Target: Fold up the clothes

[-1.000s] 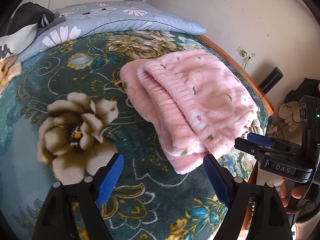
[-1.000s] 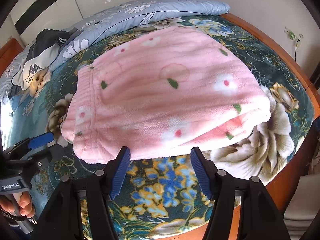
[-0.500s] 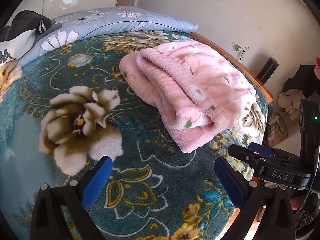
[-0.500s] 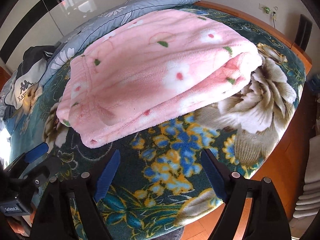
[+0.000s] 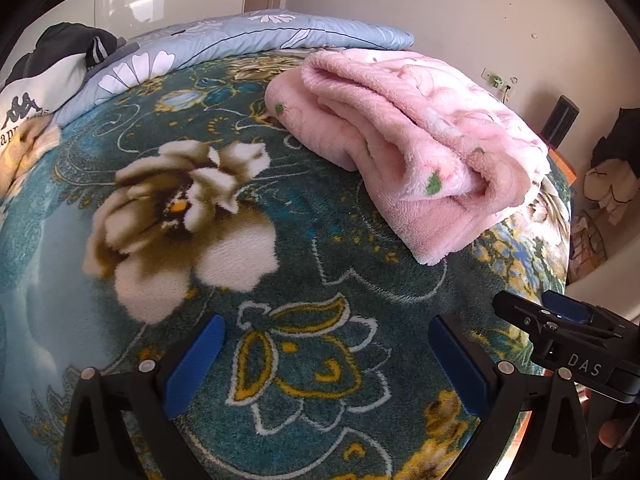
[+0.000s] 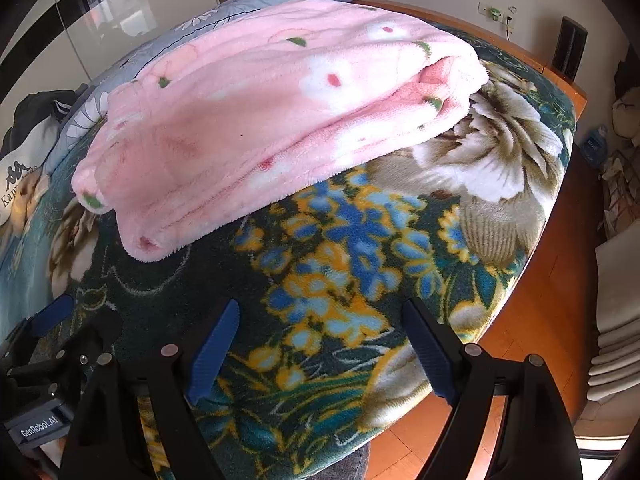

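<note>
The pink garment lies folded in a thick stack on the bed, looking finished. Left gripper and right gripper hang apart from it, jaws spread and empty, probably because nothing needs holding.

right tool: jaws wide apart, holding nothing | pink fleece garment: folded, on floral bed blanket | left tool: low left

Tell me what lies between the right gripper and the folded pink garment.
Only bare floral blanket separates the right gripper from the pink garment, per the right wrist view.
</note>
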Action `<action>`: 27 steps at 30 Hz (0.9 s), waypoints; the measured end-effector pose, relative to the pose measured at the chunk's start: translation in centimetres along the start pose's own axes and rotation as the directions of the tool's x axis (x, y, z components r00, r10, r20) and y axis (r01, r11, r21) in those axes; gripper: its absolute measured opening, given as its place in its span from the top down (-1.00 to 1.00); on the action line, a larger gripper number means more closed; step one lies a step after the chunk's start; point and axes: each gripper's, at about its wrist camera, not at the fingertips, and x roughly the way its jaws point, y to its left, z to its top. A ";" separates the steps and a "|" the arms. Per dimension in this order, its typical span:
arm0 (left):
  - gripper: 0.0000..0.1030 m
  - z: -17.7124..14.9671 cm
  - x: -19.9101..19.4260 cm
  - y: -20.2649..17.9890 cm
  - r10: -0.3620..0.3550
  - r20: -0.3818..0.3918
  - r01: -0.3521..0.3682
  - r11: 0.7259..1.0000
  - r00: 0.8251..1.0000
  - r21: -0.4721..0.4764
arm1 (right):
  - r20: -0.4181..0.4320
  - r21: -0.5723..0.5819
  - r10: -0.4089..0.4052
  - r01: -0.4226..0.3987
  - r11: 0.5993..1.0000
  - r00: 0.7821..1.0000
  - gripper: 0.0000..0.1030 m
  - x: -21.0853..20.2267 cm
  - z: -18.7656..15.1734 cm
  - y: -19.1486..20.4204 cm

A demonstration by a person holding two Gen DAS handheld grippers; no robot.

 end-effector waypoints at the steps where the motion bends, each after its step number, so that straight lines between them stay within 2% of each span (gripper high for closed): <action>1: -1.00 0.0 0.2 -0.1 0.010 -0.004 -0.010 1.000 1.000 0.008 | 0.005 0.003 -0.001 0.001 1.000 1.000 -0.66 0.0 -0.1 0.0; 7: -1.00 -0.6 0.5 -1.0 0.068 0.010 -0.068 0.996 0.998 0.064 | 0.013 -0.007 -0.005 0.005 1.000 1.000 -0.86 -0.1 -0.6 0.2; 27: -1.00 -1.0 0.3 -0.9 0.063 0.046 -0.066 0.996 0.997 0.056 | 0.028 -0.002 -0.007 0.007 1.000 1.000 -0.87 -1.7 -1.6 -0.5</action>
